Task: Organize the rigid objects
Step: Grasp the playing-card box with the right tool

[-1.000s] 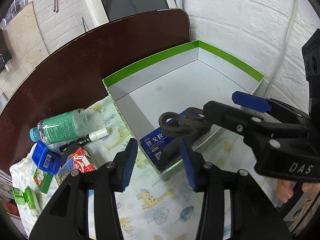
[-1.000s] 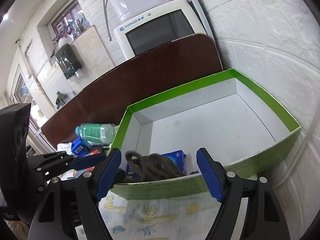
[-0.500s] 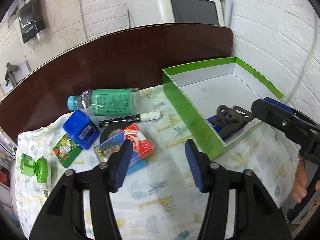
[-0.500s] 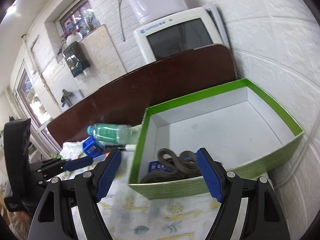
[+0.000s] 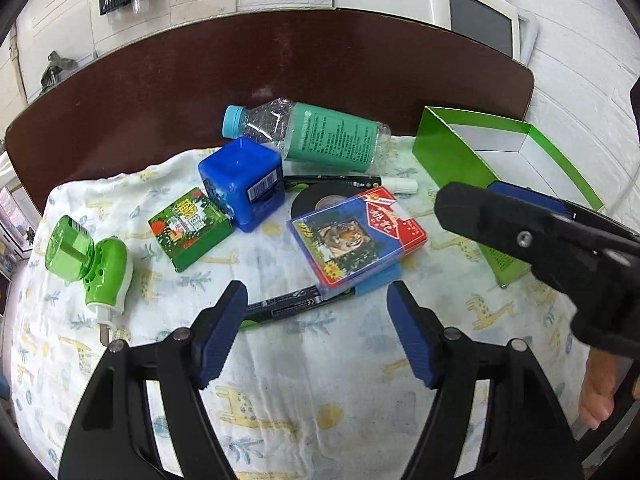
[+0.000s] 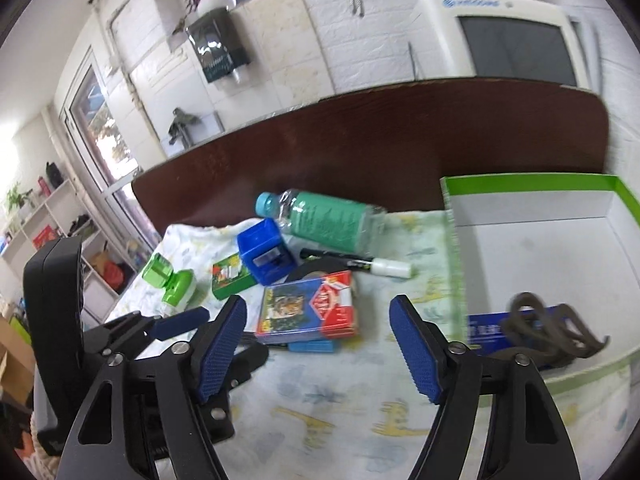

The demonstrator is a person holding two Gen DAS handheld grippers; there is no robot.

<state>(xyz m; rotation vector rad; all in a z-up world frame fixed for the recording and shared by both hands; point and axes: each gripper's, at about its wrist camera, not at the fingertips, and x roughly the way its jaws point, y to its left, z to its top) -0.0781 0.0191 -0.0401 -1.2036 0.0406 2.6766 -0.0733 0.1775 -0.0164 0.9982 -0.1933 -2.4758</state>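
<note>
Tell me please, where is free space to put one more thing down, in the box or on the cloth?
The green box is bare at its back and middle; only a blue packet and a dark strap sit at its near edge. The cloth is bare just in front of the left gripper. Between the green plug-in and the card pack it is crowded.

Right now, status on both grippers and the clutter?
Left gripper open, empty, facing the card deck. Right gripper open, empty. Green box holds blue packet and dark hand grip. Nothing blocking the deck.
</note>
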